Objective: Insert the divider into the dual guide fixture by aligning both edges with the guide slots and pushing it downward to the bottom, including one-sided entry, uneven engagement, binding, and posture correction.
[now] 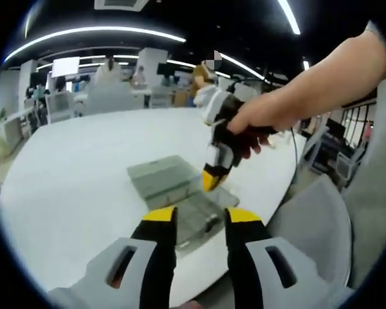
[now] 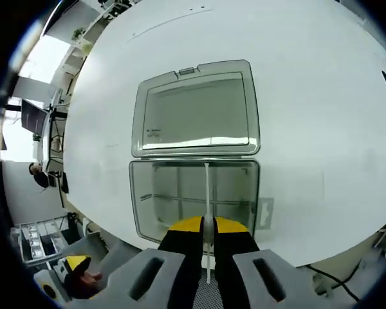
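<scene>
One divider was clamped in the right claw above one open fixture box; the left claw was held apart.

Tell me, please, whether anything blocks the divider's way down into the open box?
Nothing visible does. The right gripper holds the thin divider edge-on over the clear box, whose lid lies folded back on the table; the compartment below looks free.
</scene>
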Demonstrator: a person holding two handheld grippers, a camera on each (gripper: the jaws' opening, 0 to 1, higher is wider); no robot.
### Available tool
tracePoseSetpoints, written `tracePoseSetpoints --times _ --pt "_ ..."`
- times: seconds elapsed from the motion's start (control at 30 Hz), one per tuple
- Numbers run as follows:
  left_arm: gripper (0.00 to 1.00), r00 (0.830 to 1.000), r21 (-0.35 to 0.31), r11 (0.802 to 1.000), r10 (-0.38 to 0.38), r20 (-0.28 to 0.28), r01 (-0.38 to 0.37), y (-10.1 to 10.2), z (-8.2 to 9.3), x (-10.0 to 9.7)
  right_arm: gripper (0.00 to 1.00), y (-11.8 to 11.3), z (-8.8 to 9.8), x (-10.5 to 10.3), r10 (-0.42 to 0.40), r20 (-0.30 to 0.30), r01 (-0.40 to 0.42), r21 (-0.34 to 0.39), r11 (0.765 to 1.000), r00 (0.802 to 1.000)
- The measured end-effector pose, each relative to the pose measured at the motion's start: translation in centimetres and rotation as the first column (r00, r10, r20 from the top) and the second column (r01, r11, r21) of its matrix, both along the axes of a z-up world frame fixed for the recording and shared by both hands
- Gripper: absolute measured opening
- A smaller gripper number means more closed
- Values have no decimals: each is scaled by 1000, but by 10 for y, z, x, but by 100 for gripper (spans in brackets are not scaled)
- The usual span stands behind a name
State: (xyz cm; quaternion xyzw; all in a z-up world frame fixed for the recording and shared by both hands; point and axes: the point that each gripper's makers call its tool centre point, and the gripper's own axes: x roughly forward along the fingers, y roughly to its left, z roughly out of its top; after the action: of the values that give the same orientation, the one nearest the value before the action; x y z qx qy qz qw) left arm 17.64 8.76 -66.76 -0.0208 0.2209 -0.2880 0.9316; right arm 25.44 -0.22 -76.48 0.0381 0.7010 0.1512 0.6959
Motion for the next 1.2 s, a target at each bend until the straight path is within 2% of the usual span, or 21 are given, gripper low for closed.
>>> tracePoseSetpoints --times 0.3,0.67,1.2 --pt "34 1000 19 1000 -2 -7 2 0 -4 -1 0 0 -5 1 -1 -8 0 -8 1000 1000" --pt "50 1000 43 999 -5 -24 6 -3 -10 -1 0 -1 -9 0 -1 -15 1 -17 1000 1000" --pt "49 1000 43 999 -1 -20 2 -1 -10 0 0 0 -11 0 10 -17 -10 -39 999 1000"
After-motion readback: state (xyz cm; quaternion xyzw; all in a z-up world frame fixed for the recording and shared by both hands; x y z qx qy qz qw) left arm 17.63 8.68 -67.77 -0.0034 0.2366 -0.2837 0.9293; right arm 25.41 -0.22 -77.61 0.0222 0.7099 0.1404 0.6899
